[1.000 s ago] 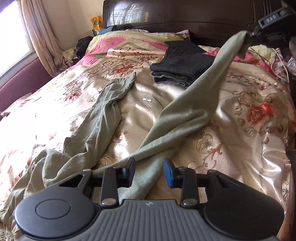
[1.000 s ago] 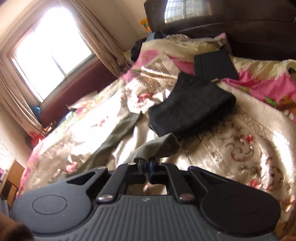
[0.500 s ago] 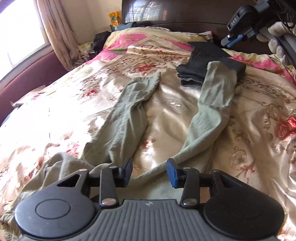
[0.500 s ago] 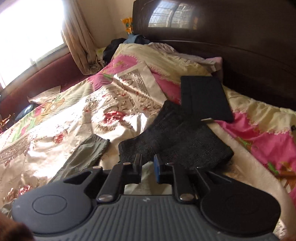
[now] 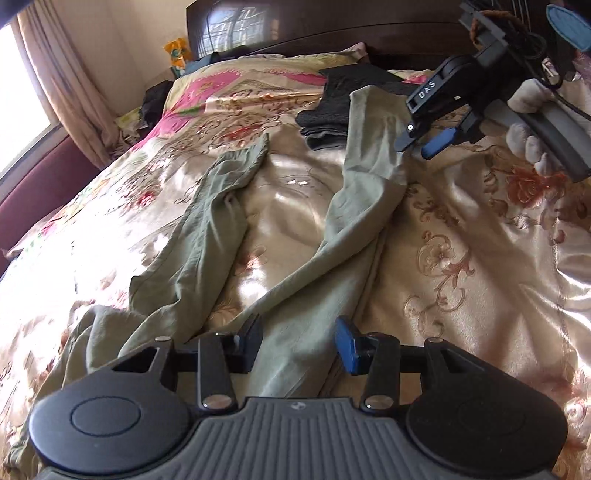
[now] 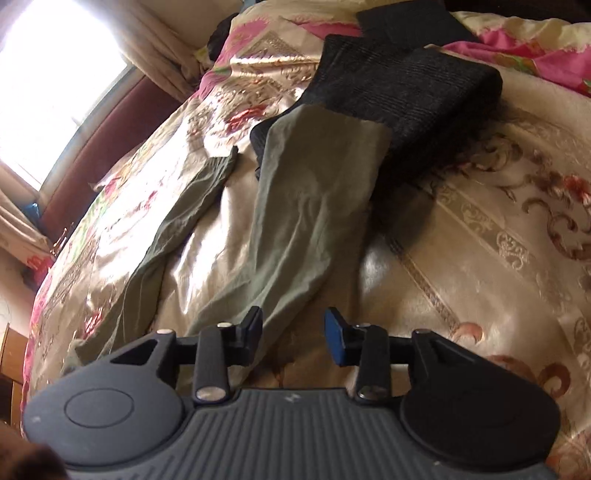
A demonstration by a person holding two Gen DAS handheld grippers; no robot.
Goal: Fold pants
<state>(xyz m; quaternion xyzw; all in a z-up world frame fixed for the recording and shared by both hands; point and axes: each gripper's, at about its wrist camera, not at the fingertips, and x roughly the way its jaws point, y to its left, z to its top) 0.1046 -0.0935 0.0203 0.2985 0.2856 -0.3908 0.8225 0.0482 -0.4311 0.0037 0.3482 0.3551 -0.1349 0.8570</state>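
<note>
Home bedroom: bed (image 5: 461, 258), headboard (image 5: 332, 22), curtain (image 5: 70, 85).

The left hand-held gripper (image 5: 298, 343) points forward and downward, its two fingers parted with a clear gap between the black pad and the blue pad. The right hand-held gripper (image 6: 293, 334) is likewise angled downward, its jaws opening and its pads pressing on nothing. Seen from the left wrist, the right hand-held gripper sits ahead and to the right, gripped at its handle by a hand in a pale glove (image 5: 532, 122).
</note>
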